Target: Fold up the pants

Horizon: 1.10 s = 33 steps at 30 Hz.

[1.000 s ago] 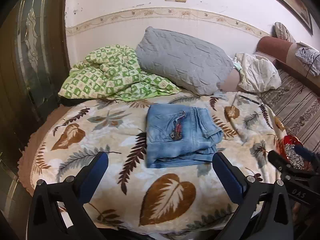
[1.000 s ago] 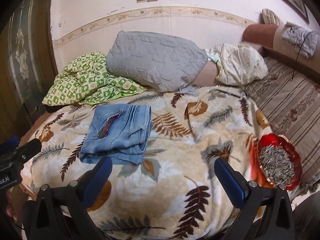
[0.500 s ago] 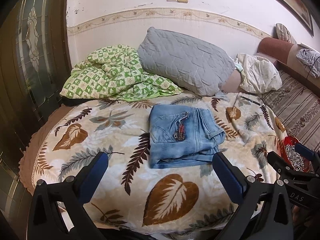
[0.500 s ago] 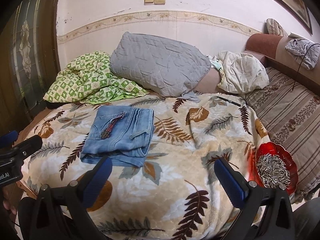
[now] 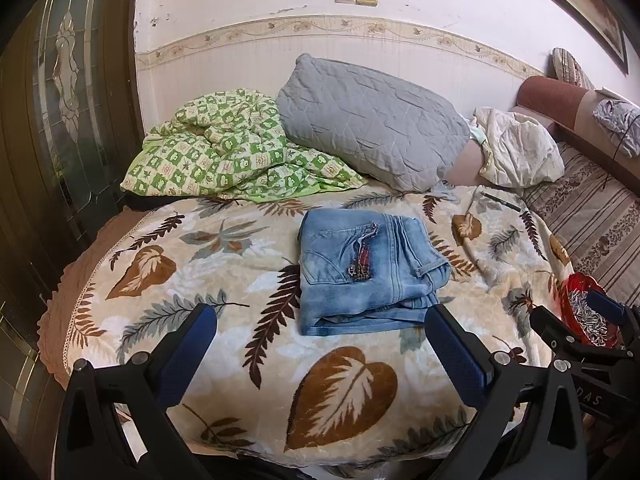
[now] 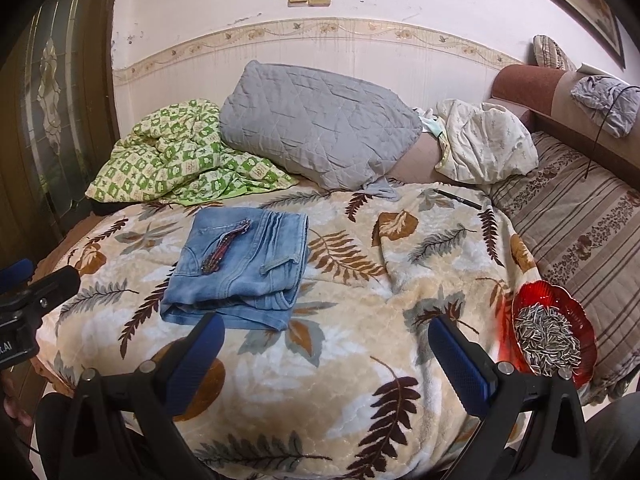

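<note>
Over the last second the bed has slid a little lower and farther off in both of my wrist views, so I am drawing both grippers back and slightly up from it, while the jeans (image 5: 370, 270) have not moved or changed shape on the leaf-print blanket (image 5: 340, 380). I read that as the folding being done: the jeans lie as a compact, squared stack of several layers, pocket side up, with nothing left to tuck. My left gripper (image 5: 328, 344) is spread wide, its two blue pads far apart, and it holds nothing and touches nothing; the folded jeans sit just ahead of it, between the lines of its two fingers and a little toward the right one. Farther ahead and to the left is a crumpled green checked quilt (image 5: 224, 148), and ahead, beyond the jeans, a grey quilted pillow (image 5: 372, 120) leans against the wall. To the right of this gripper I can see my other tool at the frame edge. My right gripper (image 6: 326, 346) is equally wide, empty and clear of the blanket; from it, the jeans (image 6: 240, 268) lie ahead and to the left, beyond its left finger. Just past its right finger, near the blanket's edge, sits a red glass dish of sunflower seeds (image 6: 554, 332), which I judge worth avoiding as I pull away.
</note>
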Each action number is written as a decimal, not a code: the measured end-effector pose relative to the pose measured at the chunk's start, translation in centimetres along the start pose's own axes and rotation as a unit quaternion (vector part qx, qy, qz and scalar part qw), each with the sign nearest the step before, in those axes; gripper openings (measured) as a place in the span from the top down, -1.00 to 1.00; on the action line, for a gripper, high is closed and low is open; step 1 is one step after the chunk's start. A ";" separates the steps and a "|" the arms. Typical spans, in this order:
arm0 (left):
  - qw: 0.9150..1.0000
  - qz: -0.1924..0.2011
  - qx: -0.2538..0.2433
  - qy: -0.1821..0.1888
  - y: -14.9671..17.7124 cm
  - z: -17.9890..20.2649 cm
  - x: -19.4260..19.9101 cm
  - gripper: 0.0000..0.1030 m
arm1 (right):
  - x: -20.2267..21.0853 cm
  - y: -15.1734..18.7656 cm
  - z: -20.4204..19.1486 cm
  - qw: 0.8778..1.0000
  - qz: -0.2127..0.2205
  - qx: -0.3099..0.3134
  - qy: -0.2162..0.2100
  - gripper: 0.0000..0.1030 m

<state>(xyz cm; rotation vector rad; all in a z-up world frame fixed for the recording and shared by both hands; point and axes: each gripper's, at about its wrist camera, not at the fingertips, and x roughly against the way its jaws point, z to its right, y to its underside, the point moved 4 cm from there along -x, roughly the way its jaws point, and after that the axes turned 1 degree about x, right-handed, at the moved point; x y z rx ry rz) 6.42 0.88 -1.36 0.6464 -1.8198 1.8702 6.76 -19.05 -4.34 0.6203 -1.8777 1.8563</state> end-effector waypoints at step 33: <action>1.000 0.010 -0.001 0.016 0.6 0.4 0.3 -1.00 | -0.1 0.1 0.0 1.000 -0.003 -0.004 0.001 -1.00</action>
